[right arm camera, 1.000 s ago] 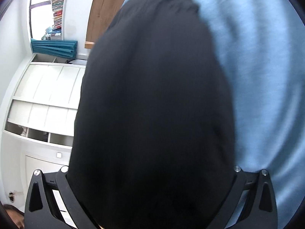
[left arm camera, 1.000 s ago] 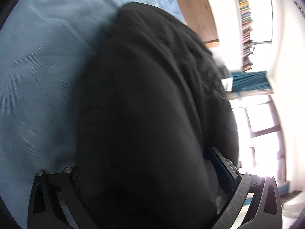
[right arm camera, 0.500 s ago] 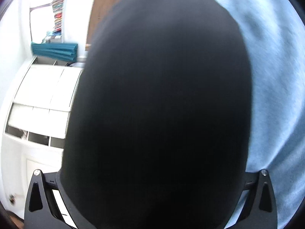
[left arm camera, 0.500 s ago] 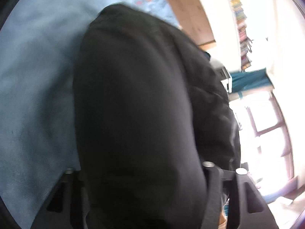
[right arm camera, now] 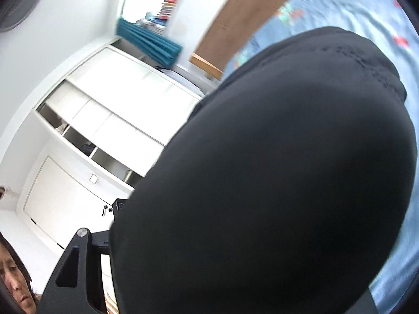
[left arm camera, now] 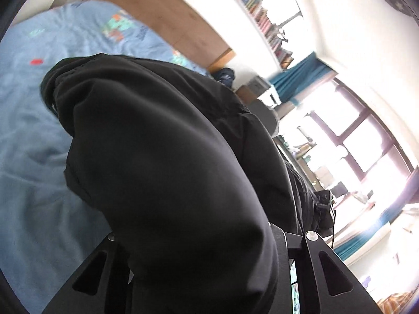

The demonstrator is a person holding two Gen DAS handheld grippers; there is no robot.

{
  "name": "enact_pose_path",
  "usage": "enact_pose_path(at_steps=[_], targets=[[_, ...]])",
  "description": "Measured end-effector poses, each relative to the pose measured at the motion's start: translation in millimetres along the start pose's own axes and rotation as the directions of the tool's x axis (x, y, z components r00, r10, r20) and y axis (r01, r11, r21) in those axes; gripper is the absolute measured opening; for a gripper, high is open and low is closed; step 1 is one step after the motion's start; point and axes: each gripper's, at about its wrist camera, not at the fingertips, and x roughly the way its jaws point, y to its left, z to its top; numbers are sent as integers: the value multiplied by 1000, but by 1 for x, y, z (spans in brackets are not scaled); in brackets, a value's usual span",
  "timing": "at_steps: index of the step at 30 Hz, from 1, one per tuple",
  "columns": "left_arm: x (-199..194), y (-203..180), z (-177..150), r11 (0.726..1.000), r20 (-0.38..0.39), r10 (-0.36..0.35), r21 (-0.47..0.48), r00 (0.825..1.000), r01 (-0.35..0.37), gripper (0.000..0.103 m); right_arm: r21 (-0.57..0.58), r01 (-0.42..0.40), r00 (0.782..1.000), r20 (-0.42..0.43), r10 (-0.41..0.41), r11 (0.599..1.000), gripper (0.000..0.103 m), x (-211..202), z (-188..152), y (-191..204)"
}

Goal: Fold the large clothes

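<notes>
A large black garment (left arm camera: 167,162) hangs from my left gripper (left arm camera: 207,274) and drapes over both its fingers, so the fingertips are hidden. Its far end rests on the light blue bedspread (left arm camera: 28,141). The same black garment (right arm camera: 275,172) fills the right wrist view and covers my right gripper (right arm camera: 230,287); only the left finger base (right arm camera: 76,269) shows. Both grippers appear shut on the cloth and hold it up above the bed (right arm camera: 361,13).
A wooden headboard (left arm camera: 162,13) stands behind the bed. A bookshelf (left arm camera: 264,21), teal curtains (left arm camera: 296,76) and a bright window (left arm camera: 361,141) are to the right. White cupboards (right arm camera: 104,120) and a person's face (right arm camera: 13,285) show in the right wrist view.
Both grippers have lifted and tilted up with the black garment. More of the room, headboard and cupboards now shows, and less of the bedspread.
</notes>
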Motion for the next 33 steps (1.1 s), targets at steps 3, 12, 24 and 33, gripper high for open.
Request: enact_pose_path(at_steps=[3, 12, 24, 33], targets=[[-16, -18, -1, 1000, 8, -16, 16, 1000, 16, 30, -31, -14, 1000, 13, 14, 999, 61, -6, 2, 24], [-72, -64, -19, 997, 13, -8, 82, 1000, 7, 30, -77, -38, 999, -3, 38, 996, 61, -30, -27, 83], [-84, 1, -106, 992, -115, 118, -25, 986, -121, 30, 39, 105, 991, -83, -101, 994, 61, -37, -80, 2], [-121, 69, -130, 952, -214, 195, -193, 957, -237, 59, 143, 373, 921, -172, -348, 917, 82, -76, -113, -68]])
